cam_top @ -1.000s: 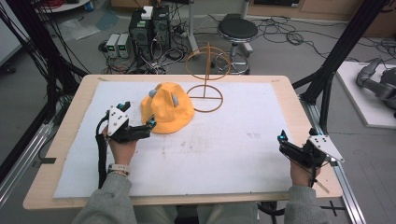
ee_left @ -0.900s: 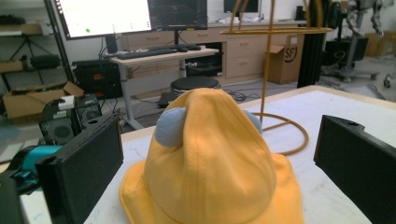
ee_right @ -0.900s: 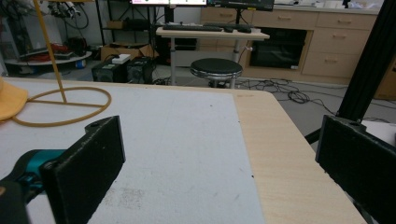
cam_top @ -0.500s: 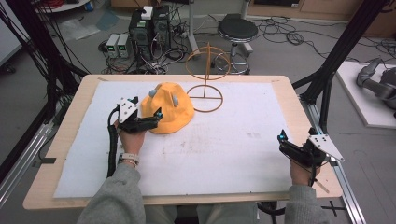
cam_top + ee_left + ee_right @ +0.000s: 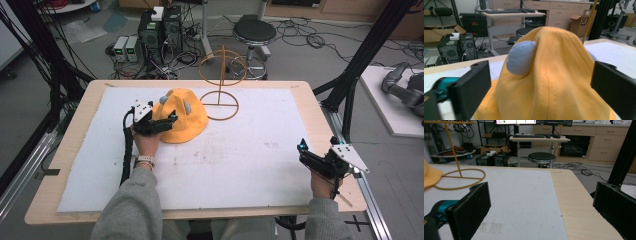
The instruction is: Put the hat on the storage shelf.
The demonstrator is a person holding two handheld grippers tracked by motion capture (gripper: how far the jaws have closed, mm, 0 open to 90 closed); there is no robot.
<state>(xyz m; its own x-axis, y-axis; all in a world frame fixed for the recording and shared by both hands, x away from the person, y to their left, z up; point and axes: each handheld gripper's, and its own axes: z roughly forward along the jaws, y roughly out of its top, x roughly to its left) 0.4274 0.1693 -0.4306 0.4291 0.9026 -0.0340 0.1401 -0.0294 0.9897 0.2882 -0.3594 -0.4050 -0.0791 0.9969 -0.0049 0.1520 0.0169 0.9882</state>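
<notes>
Both jaws wide; left gripper (image 5: 167, 121) straddles, perhaps touches, hat (image 5: 187, 117).

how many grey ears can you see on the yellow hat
2. One grey ear sits on the yellow hat near the left gripper; the other ear lies nearer the crown. More could hide on the far side.

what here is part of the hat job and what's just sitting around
In the job:
yellow hat, between the jaws of the left gripper, which have just been closing
wire hat stand beside it, probably

Just about:
right gripper, open, idle
stool
computer towers
</notes>
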